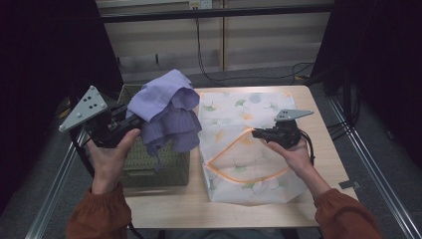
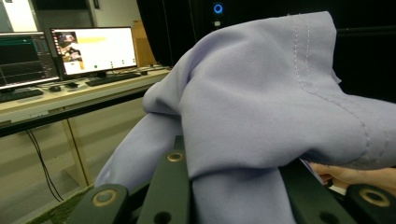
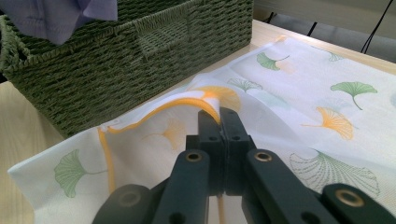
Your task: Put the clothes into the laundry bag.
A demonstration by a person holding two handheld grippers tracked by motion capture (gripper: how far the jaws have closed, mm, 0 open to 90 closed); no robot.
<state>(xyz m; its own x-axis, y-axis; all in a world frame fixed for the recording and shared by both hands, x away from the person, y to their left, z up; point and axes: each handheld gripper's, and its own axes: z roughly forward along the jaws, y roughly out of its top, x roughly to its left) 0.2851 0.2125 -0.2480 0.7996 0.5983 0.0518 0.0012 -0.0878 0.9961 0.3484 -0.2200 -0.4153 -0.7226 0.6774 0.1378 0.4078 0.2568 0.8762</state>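
A lavender cloth (image 1: pixel 166 109) hangs bunched above the green wicker basket (image 1: pixel 164 167) at the table's left. My left gripper (image 1: pixel 130 121) is shut on it, and in the left gripper view the lavender cloth (image 2: pixel 261 116) drapes over both jaws. On the table's right lies a white mesh bag (image 1: pixel 249 144) printed with ginkgo leaves and edged in orange. My right gripper (image 1: pixel 255 133) is shut on the bag's orange edge, pinching it up from the table; the right gripper view shows the orange edge (image 3: pixel 205 100) rising into my right gripper (image 3: pixel 219 116).
The wicker basket (image 3: pixel 126 56) stands close against the bag's left side. Metal rails (image 1: pixel 370 164) run along both table sides. Cables (image 1: pixel 209 69) hang behind the table's far edge. In the left gripper view a desk with monitors (image 2: pixel 93 49) stands far off.
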